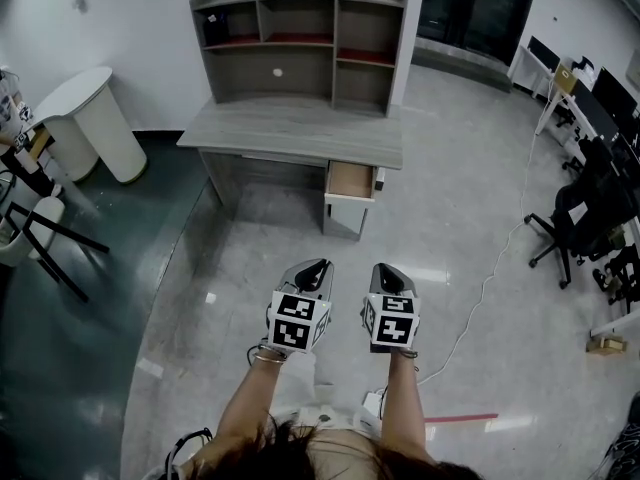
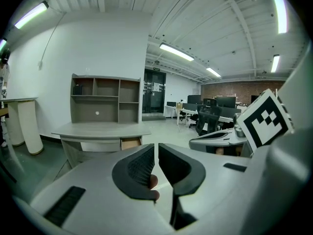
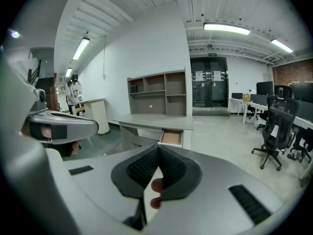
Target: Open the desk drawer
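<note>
Black-padded jaws on our left gripper [image 1: 318, 265] and right gripper [image 1: 388, 268] sit closed, holding and touching nothing. The desk drawer [image 1: 351, 180] stands pulled out at twelve o'clock, well apart from us.

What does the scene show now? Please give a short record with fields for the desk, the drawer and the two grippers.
desk: grey desk against the wall, with a shelf unit on top
drawer: drawer under the desk's right end in the head view, pulled out, wooden inside visible
left gripper: left gripper has its jaws together and holds nothing
right gripper: right gripper has its jaws together and holds nothing
position: both grippers are side by side over the floor, well short of the desk and touching nothing
</note>
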The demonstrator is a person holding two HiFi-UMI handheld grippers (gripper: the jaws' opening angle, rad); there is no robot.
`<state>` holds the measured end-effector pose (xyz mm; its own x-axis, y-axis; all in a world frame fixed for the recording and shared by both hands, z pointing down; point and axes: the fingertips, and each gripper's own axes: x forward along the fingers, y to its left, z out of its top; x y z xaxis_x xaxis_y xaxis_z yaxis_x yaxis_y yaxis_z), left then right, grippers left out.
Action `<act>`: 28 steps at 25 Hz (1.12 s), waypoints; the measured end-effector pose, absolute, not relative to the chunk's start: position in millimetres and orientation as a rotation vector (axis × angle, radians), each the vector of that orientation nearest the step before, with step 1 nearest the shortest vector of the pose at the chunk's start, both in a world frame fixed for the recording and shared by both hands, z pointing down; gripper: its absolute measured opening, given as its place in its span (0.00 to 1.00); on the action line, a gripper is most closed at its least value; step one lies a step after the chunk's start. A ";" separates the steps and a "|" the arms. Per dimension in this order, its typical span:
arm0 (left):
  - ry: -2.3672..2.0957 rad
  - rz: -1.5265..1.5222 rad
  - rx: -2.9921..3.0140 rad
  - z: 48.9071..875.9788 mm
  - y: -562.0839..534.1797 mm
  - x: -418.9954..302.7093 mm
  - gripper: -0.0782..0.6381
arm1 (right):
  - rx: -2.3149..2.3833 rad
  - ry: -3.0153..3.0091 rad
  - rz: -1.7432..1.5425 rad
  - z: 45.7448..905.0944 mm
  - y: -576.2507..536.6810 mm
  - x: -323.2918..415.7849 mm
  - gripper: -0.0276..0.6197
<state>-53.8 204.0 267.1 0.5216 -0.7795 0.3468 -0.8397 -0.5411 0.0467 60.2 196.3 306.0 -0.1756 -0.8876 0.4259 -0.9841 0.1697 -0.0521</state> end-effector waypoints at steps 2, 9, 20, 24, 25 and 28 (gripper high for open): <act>-1.369 0.434 2.552 268.1 190.0 -58.4 0.16 | 1.786 -2.144 0.458 306.2 183.7 55.6 0.08; -1.341 0.422 2.536 271.4 140.7 -69.6 0.16 | 1.739 -2.113 0.410 304.9 147.1 43.0 0.08; -1.257 0.433 2.585 272.4 92.5 -62.0 0.16 | 1.747 -2.071 0.378 301.2 109.3 39.3 0.08; -1.261 0.432 2.579 277.0 80.1 -64.9 0.16 | 1.741 -2.069 0.375 303.9 100.3 36.5 0.08; -1.263 0.432 2.578 277.9 77.6 -65.8 0.16 | 1.739 -2.066 0.374 304.5 98.7 36.2 0.08; -1.262 0.436 2.583 277.9 68.1 -69.3 0.16 | 1.742 -2.062 0.383 304.5 91.9 34.6 0.08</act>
<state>-69.3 68.1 277.9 0.5838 -0.7261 0.3634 -0.7955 -0.6009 0.0773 34.6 91.9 304.5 -0.1329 -0.8688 0.4769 -0.9822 0.1800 0.0544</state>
